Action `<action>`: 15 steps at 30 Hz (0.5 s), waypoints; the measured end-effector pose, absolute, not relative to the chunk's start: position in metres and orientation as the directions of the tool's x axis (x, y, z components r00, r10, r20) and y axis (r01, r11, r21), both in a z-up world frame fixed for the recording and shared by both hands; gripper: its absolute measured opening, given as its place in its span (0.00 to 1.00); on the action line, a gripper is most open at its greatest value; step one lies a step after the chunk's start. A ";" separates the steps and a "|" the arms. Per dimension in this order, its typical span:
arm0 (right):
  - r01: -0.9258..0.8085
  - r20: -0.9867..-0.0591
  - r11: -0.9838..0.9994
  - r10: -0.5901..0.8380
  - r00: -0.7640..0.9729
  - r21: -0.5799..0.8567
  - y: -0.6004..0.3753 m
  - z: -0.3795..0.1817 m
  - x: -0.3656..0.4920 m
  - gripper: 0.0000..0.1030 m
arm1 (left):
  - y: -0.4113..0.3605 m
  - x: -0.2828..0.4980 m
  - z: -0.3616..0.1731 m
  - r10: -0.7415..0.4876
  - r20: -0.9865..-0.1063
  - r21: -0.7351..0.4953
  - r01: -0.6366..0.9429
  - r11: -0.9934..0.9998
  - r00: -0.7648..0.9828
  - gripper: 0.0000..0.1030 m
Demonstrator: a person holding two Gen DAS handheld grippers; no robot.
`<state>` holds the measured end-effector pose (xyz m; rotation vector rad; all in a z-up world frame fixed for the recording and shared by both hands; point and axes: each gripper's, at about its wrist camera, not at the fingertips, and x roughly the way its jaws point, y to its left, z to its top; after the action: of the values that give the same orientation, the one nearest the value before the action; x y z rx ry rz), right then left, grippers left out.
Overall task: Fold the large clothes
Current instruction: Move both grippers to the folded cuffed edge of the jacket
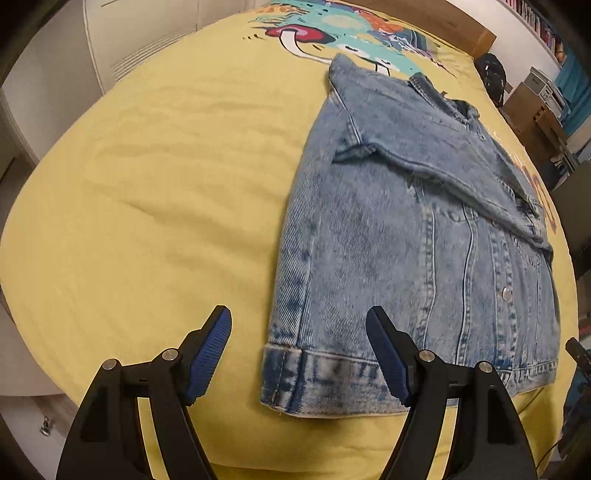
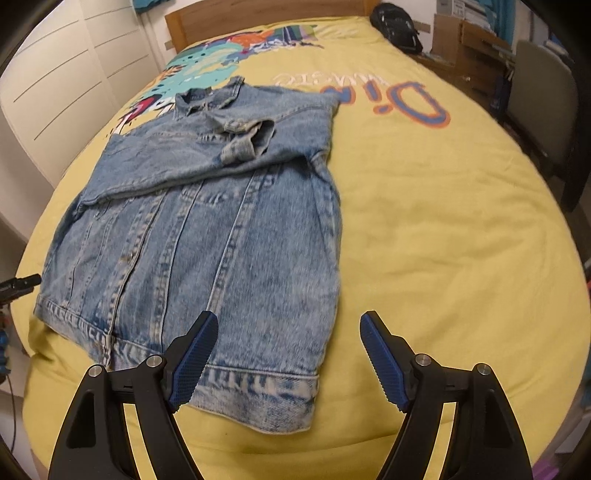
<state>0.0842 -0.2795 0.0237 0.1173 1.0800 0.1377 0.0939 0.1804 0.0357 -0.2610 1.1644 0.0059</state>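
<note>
A light blue denim jacket point(image 1: 424, 236) lies flat on the yellow bed cover point(image 1: 147, 206), front side up, both sleeves folded across its chest. My left gripper point(image 1: 299, 321) hovers open over the jacket's near left hem corner, nothing between its blue pads. In the right wrist view the same jacket point(image 2: 207, 229) fills the left half, collar at the far end. My right gripper point(image 2: 288, 325) hovers open over the near right hem corner, with its left finger over the denim and its right finger over the bare bed cover point(image 2: 443, 240).
The cover carries a colourful print point(image 2: 229, 51) and large lettering point(image 2: 406, 99) near the wooden headboard point(image 2: 258, 14). A black bag point(image 2: 397, 26) sits at the far right corner. White wardrobe doors point(image 2: 66, 74) stand left of the bed, boxes and a chair point(image 2: 543, 103) to the right.
</note>
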 end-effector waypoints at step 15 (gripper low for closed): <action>-0.025 -0.905 0.974 0.220 0.364 0.226 -0.280 -0.016 0.087 0.78 | 0.191 0.094 0.001 -0.201 -0.914 -0.275 -0.173 0.946 0.353 0.68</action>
<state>0.0868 -0.2803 -0.0162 0.1855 1.1903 0.1583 0.0942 0.1910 0.0014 -0.3516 1.2177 -0.0191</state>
